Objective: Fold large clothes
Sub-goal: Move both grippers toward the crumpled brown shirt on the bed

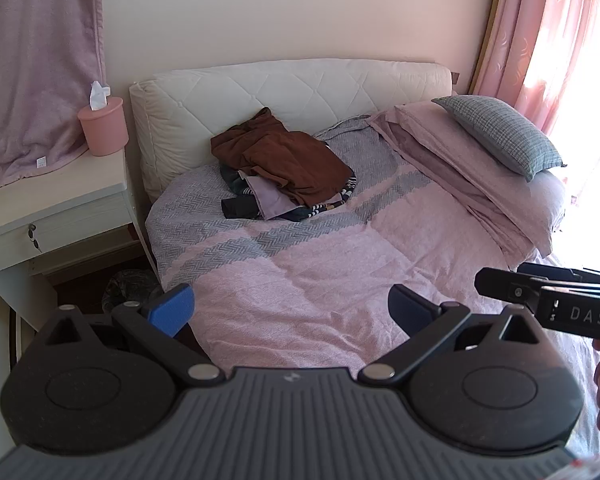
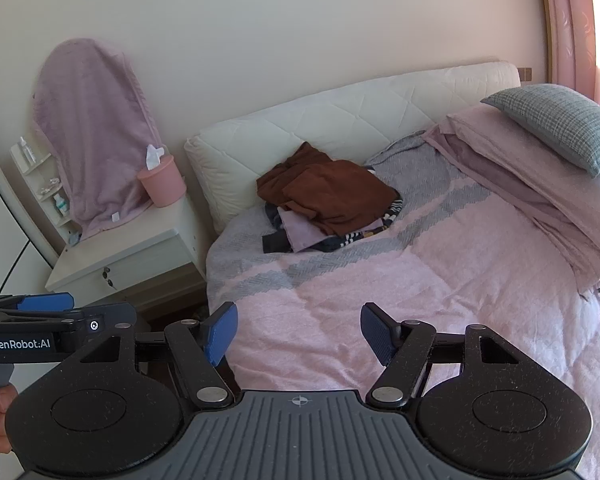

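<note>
A pile of clothes lies at the head of the bed, with a brown garment (image 1: 288,156) (image 2: 332,192) on top. Under it show a lilac piece (image 1: 270,200) (image 2: 304,232) and a dark patterned piece (image 1: 236,204) (image 2: 276,240). My left gripper (image 1: 290,312) is open and holds nothing, hovering over the near part of the pink bedspread (image 1: 340,280), well short of the pile. My right gripper (image 2: 298,332) is open and empty too, over the bedspread (image 2: 440,300). Each gripper shows from the side at the edge of the other's view.
A folded pink quilt (image 1: 472,176) and a grey checked pillow (image 1: 500,132) lie on the bed's right side. Left of the bed, a white nightstand (image 1: 40,208) carries a pink tissue box (image 1: 102,126); a lilac towel (image 1: 40,64) hangs above. Pink curtains (image 1: 540,32) hang at right.
</note>
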{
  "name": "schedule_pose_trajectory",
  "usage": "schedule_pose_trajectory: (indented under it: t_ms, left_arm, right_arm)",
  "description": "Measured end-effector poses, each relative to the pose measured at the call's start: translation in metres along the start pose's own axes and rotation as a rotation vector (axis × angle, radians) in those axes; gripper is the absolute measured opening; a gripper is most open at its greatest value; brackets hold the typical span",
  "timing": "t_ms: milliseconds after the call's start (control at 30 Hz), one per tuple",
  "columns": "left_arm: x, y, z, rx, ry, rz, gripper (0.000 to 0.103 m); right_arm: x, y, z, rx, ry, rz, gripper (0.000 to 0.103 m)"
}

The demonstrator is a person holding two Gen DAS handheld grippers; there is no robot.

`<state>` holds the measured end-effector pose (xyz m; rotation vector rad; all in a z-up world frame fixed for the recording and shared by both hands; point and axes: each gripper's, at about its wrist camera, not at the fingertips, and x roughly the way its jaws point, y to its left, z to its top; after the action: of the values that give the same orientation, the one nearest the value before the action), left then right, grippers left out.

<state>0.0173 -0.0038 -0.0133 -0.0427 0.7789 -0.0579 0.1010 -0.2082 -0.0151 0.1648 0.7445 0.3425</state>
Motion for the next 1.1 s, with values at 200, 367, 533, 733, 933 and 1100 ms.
schedule_pose_trajectory:
  t_ms: [200, 367, 533, 733, 933, 1100]
  left_arm:
    - [0.0, -0.003, 0.0, 0.006, -0.001, 0.001, 0.102]
    - [0.0, -0.005, 0.003, 0.018, 0.003, -0.006, 0.102]
    - [0.001, -0.007, 0.006, 0.027, 0.005, -0.011, 0.102]
    - [0.006, -0.009, 0.007, 0.03, 0.018, -0.012, 0.102]
    - [0.018, -0.005, 0.011, 0.028, 0.038, -0.011, 0.102]
    - [0.038, 0.002, 0.016, 0.027, 0.08, -0.033, 0.102]
  right_arm:
    - [-0.001, -0.001, 0.0, 0.005, -0.001, -0.001, 0.065]
    - [-0.001, -0.002, 0.0, 0.007, -0.002, -0.002, 0.065]
    - [-0.002, -0.004, 0.001, 0.012, -0.002, -0.005, 0.065]
    - [0.003, -0.007, 0.002, 0.014, 0.004, -0.008, 0.065]
    - [0.015, -0.011, 0.004, 0.017, 0.016, -0.027, 0.065]
    - [0.03, -0.015, 0.01, 0.042, 0.023, -0.029, 0.065]
